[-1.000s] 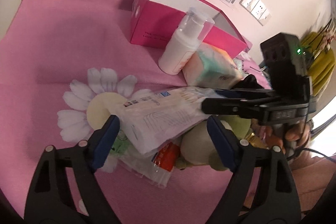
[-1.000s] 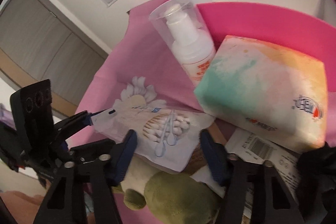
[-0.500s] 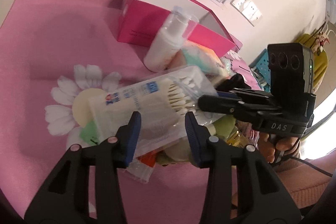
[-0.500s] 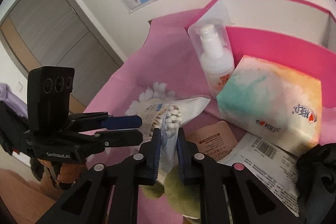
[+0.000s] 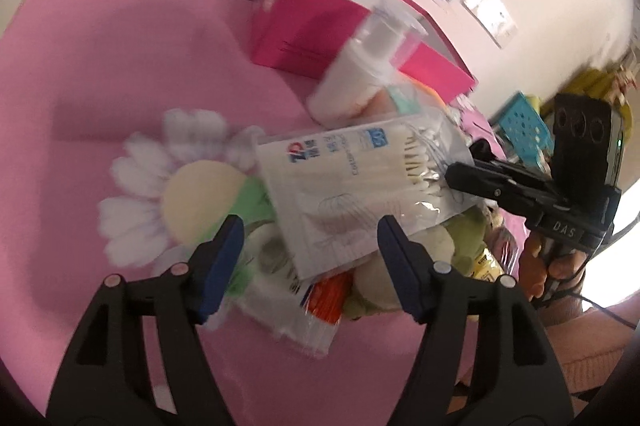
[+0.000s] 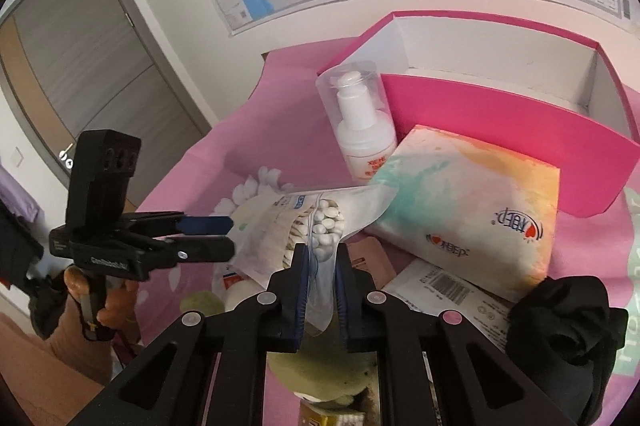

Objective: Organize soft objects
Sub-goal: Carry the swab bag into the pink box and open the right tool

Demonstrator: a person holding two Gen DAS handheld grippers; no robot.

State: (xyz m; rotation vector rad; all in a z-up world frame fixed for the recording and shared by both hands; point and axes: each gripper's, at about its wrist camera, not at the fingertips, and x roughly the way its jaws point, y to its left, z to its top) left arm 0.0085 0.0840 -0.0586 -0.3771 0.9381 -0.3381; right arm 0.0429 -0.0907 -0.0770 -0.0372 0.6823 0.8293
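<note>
Now the cotton swab bag (image 6: 310, 226) hangs lifted above the pile on the pink cloth (image 5: 120, 66), pinched at one end by the right gripper (image 6: 320, 262), clenched on its plastic. The left gripper (image 5: 310, 238) has just been opening, its blue pads apart with the bag's other end between them, unpressed. Best carry it level, clear of the pump bottle (image 6: 360, 122), toward the pink box (image 6: 500, 106).
</note>
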